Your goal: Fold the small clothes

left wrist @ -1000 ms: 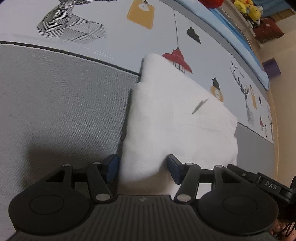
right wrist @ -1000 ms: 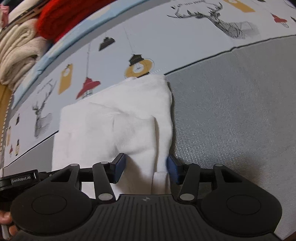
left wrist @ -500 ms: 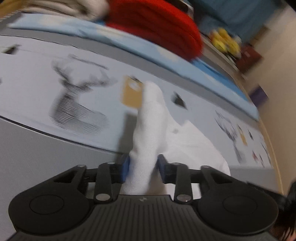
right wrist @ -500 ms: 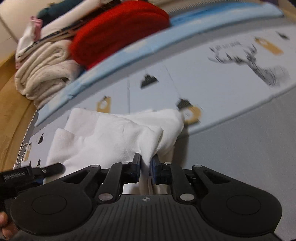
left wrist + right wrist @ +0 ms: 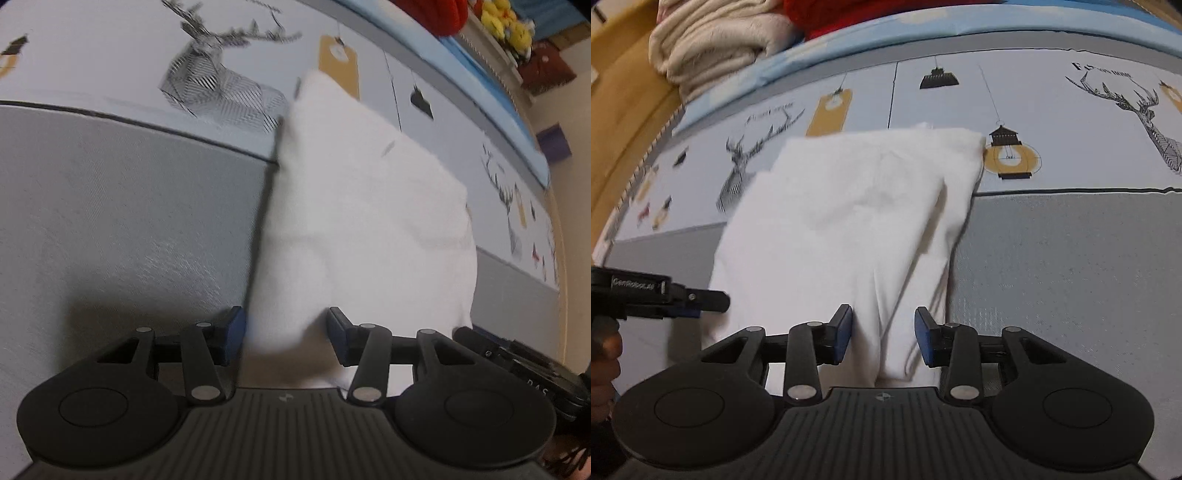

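Left hand-held gripper point(image 5: 284, 334), right hand-held gripper point(image 5: 882, 336): jaws just reopening, spread astride near edge of folded white cotton garment point(image 5: 849, 221), unpinched, lying on deer-print bedsheet point(image 5: 1071, 122). Risk: pads snag loose layer, fold springs open.

We see both wrist views look steeply down from close range, sharing the folded white cotton garment point(image 5: 362, 229) point(image 5: 842, 229) from opposite sides.
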A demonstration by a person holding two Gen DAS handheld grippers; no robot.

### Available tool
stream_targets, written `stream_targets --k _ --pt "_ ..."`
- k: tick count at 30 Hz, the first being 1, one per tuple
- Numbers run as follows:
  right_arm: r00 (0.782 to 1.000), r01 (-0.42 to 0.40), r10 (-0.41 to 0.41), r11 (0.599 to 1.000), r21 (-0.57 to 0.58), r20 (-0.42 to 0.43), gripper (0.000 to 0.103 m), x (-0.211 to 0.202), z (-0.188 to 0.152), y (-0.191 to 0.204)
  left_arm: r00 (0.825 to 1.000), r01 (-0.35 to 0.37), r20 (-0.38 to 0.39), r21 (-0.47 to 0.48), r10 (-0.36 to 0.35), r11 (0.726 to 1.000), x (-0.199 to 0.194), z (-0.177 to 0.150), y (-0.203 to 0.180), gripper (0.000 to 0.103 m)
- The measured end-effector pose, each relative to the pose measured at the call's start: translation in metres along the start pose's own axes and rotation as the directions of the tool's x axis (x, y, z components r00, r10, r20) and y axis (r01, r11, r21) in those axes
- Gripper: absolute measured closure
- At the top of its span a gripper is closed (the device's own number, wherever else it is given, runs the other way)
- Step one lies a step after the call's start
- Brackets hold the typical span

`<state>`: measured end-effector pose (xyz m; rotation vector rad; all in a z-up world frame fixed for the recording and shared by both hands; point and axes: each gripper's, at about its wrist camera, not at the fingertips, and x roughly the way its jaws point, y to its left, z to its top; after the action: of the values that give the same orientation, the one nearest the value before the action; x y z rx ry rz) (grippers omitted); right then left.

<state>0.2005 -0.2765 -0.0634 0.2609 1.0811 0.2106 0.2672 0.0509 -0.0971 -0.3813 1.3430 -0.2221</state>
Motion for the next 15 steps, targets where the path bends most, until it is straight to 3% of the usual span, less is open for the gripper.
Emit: stream_targets --k 2,4,8,13,15 --pt "1.0 -0.001 0.001 1.0 -0.008 0.006 0.069 -0.002 -0.002 0.0 0.999 -0.038 0.028 0.046 0.036 0.998 0.003 -0.004 -0.011 0.047" --pt "1.0 -0.017 0.017 1.0 -0.016 0.011 0.094 -0.004 -0.004 0.0 0.998 -0.042 0.042 0.062 0.039 0.997 0.001 -0.009 -0.017 0.047" --pt "0.999 0.04 -0.04 0.997 -0.062 0.016 0.095 -0.004 -0.007 0.001 0.999 -0.034 0.034 0.119 0.03 0.992 -0.003 -0.014 -0.029 0.044" --pt "0.999 0.035 -0.035 0.999 -0.018 -0.02 0.095 0.003 -0.005 -0.01 0.998 -0.042 0.043 0.154 0.035 0.987 -0.011 -0.017 -0.033 0.044" --pt "0.999 0.038 -0.038 0.999 -0.022 -0.023 0.095 0.005 -0.005 -0.01 0.998 -0.057 0.005 0.185 0.057 0.981 -0.001 -0.02 -0.033 0.045"
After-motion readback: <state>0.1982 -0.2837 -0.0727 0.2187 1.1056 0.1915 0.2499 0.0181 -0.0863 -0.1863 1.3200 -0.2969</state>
